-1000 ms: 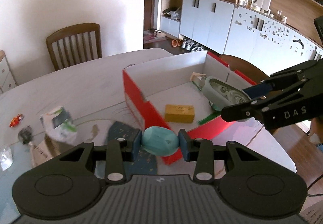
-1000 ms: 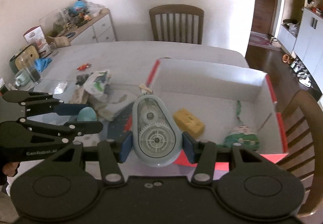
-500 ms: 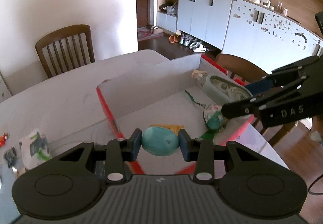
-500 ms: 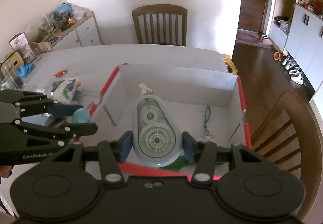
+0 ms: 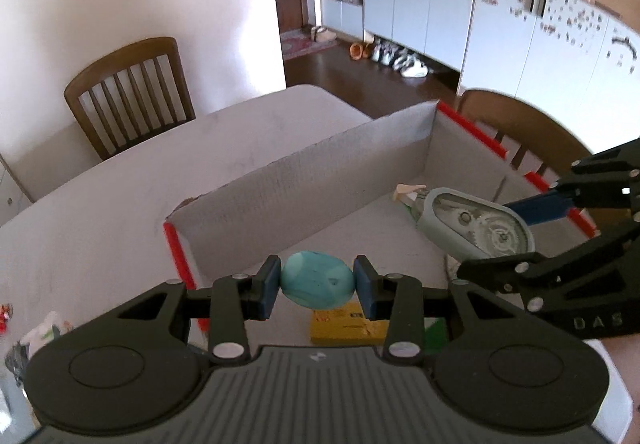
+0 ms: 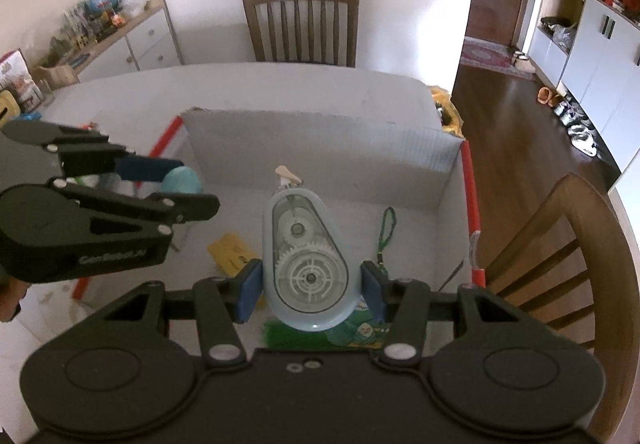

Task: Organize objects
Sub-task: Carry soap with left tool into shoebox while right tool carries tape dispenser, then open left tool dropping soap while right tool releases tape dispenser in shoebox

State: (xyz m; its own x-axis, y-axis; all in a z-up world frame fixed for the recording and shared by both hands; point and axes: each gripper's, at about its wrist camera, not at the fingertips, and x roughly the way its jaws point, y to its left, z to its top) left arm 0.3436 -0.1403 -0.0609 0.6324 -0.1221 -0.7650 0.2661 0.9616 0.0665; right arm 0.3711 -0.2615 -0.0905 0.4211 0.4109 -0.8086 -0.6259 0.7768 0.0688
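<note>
In the left wrist view, the yellow box (image 5: 347,327) on the floor of the cardboard box (image 5: 320,180) shows only as a strip below the left gripper (image 5: 317,286), its print too blurred to read, and a green patch beside it is cut off by the gripper body. At the lower left edge of that frame some packets on the tabletop (image 5: 100,228) are too small and clipped to identify. In the right wrist view, a green packet (image 6: 360,332) lies mostly hidden under the right gripper (image 6: 311,290), and a thin green cord (image 6: 386,236) lies on the box floor toward the right wall.

The left gripper is clamped on a teal egg-shaped object (image 5: 317,285), both blue pads pressed against its ends, held above the near left part of the box. The right gripper grips a pale blue correction tape dispenser (image 6: 306,264) by its wide end, tip pointing toward the far wall, held over the box interior. In the left wrist view the right gripper enters from the right edge; in the right wrist view the left gripper enters from the left edge.
</note>
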